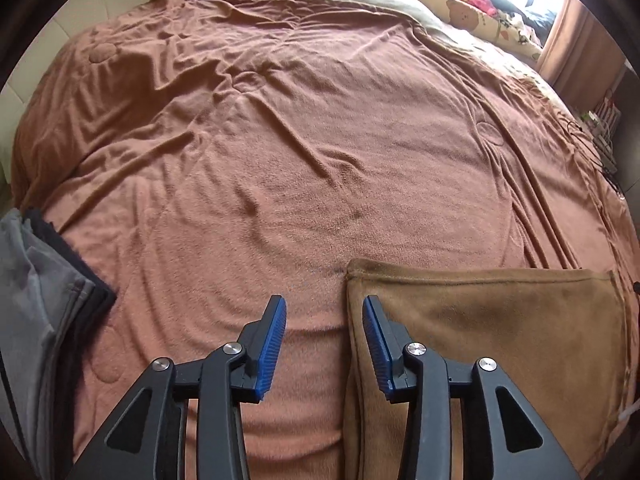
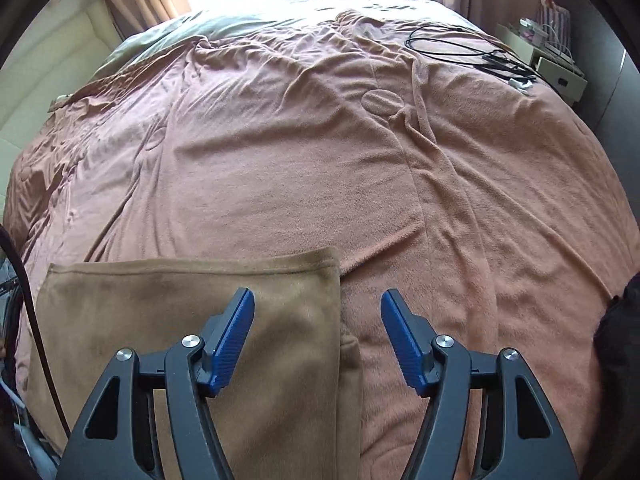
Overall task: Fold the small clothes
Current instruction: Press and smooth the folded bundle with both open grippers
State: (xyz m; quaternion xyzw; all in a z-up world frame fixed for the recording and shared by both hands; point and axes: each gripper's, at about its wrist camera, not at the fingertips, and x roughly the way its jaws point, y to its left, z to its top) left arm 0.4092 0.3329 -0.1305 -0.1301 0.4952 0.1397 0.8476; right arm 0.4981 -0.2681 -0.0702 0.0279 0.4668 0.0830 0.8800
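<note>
A tan fleece garment (image 1: 488,332) lies folded flat on the pink-brown bed cover (image 1: 320,140), at the near edge of the bed. In the left wrist view my left gripper (image 1: 325,308) hangs open over the garment's left edge, with nothing between its blue pads. The same garment (image 2: 180,312) fills the lower left of the right wrist view. My right gripper (image 2: 318,300) stands open above the garment's right edge, with its left finger over the cloth and its right finger over the bed cover (image 2: 320,160). Neither gripper holds anything.
A stack of folded grey and dark clothes (image 1: 44,312) lies at the left edge of the bed. Black cables (image 2: 472,52) lie on the far right of the cover, near a white bedside unit (image 2: 556,68). Pillows and soft toys (image 1: 472,4) line the head of the bed.
</note>
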